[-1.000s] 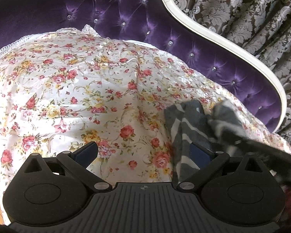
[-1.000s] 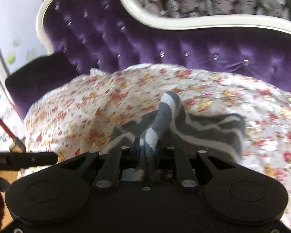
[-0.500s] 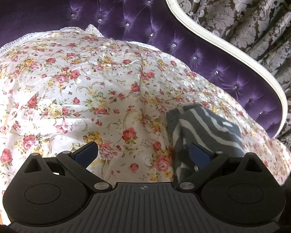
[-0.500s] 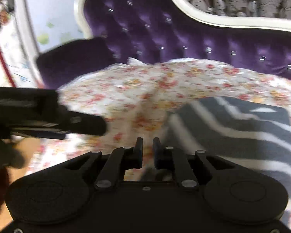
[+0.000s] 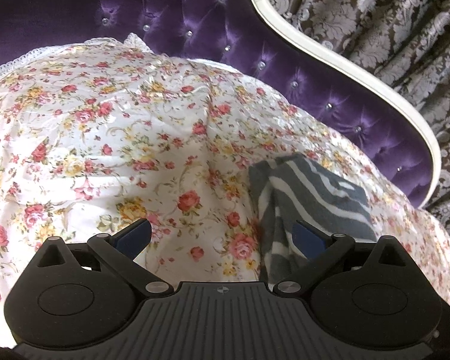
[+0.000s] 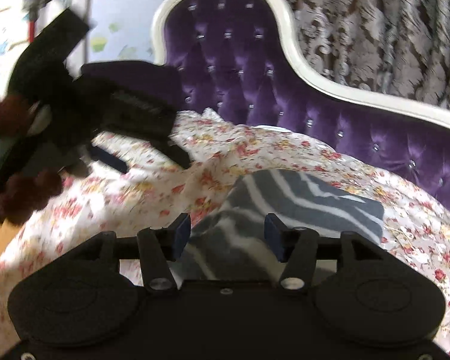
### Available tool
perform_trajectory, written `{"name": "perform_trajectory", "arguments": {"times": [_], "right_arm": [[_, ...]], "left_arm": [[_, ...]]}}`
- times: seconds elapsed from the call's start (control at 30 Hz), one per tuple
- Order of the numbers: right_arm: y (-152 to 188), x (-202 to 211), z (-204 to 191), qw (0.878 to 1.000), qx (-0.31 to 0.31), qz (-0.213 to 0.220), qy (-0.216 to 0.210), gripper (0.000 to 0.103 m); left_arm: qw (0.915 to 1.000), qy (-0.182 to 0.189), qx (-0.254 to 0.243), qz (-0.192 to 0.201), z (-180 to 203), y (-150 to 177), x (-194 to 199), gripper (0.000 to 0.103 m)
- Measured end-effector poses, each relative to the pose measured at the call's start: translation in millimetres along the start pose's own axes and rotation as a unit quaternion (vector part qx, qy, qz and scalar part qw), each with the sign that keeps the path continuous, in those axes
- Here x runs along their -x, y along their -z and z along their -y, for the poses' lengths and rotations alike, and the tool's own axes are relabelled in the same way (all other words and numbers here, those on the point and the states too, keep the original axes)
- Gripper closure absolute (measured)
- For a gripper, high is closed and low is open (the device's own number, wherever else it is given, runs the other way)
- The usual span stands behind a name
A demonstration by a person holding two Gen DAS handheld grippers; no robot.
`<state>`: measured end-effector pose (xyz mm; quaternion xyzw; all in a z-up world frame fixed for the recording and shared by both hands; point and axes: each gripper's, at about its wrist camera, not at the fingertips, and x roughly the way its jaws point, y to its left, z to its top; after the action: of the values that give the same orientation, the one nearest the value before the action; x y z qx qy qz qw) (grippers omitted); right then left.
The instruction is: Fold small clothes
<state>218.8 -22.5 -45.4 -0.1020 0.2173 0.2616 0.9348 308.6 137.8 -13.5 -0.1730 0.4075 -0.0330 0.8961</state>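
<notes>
Striped grey cloth [image 6: 312,201] lies folded flat on the floral sheet [image 5: 111,138], no longer pinched up as a second ago. The right gripper [image 6: 228,237] has let go; its jaws have just been opening, nothing between them. The left gripper [image 5: 222,234] stays spread wide, empty, beside the cloth. A purple tufted sofa [image 6: 231,60] and patterned curtains [image 5: 375,15] stand behind.

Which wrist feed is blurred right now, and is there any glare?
Right wrist view: motion-smeared throughout, worst on the left gripper at left. Left wrist view: sharp, striped garment crisp, fisheye bends the sofa rim, sheen on the purple upholstery.
</notes>
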Motion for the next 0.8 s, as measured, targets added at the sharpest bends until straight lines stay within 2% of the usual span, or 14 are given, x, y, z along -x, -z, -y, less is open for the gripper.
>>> {"name": "perform_trajectory", "arguments": {"times": [0.1,0.23,0.37,0.43,0.47,0.5,0.57,0.67,0.73,0.8], "right_arm": [[5,-7,-19,0.998,0.054,-0.005,0.028,0.039],[13,-5,-26,0.995,0.090,0.004,0.052,0.037],[19,-11,-33,0.986,0.145,0.003,0.080,0.036],[21,-15,-36,0.983,0.166,-0.001,0.083,0.046],[21,-16,-35,0.982,0.168,-0.005,0.080,0.073],[19,-18,-34,0.984,0.164,-0.008,0.074,0.086],[13,-18,-30,0.989,0.136,-0.006,0.065,0.086],[4,0,-27,0.994,0.101,0.026,0.044,0.086],[4,4,-32,0.994,0.102,0.020,0.026,0.086],[13,-4,-39,0.994,0.106,-0.005,0.003,0.086]], "left_arm": [[1.0000,0.003,-0.008,-0.005,2,3,-2,0.002],[0.9999,0.008,-0.009,-0.008,3,3,-3,0.002],[0.9999,0.012,-0.005,-0.011,2,3,-5,0.002],[0.9998,0.014,-0.005,-0.014,3,3,-6,0.002],[0.9998,0.015,-0.005,-0.015,3,3,-7,0.002],[0.9997,0.015,-0.006,-0.016,3,3,-7,0.002],[0.9997,0.017,-0.009,-0.016,4,4,-8,0.002],[0.9996,0.019,-0.012,-0.014,6,5,-8,0.002],[0.9996,0.020,-0.015,-0.012,8,5,-8,0.002],[0.9995,0.021,-0.019,-0.012,11,7,-9,0.002]]}}
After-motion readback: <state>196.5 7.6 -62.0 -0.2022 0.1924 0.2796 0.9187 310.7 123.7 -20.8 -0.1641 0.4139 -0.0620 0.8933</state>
